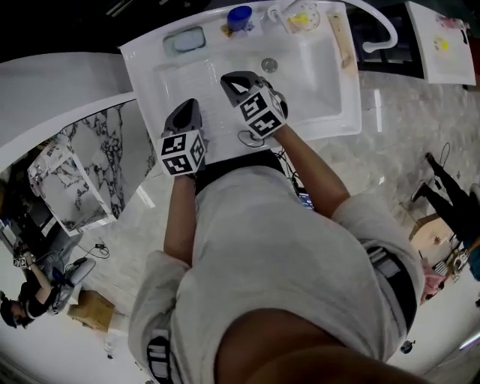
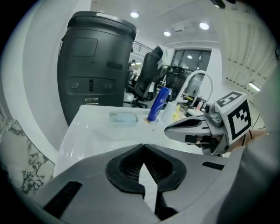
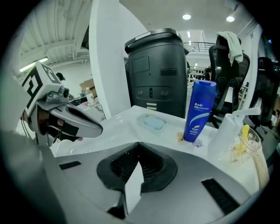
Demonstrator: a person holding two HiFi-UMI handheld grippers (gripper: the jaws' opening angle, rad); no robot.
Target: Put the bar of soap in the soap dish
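bar of soap (image 3: pixel 154 123) in soap dish (image 3: pixel 141 117), well ahead | left gripper (image 2: pixel 142 146) pressed together, empty | right gripper (image 3: pixel 138 144) pressed together, empty

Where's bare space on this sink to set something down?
Bare: the drainboard, between the soap dish and the left tool, and the basin floor right of the drain. Crowded: the back ledge, from the blue bottle to the cup. The right tool hangs over the basin's middle.
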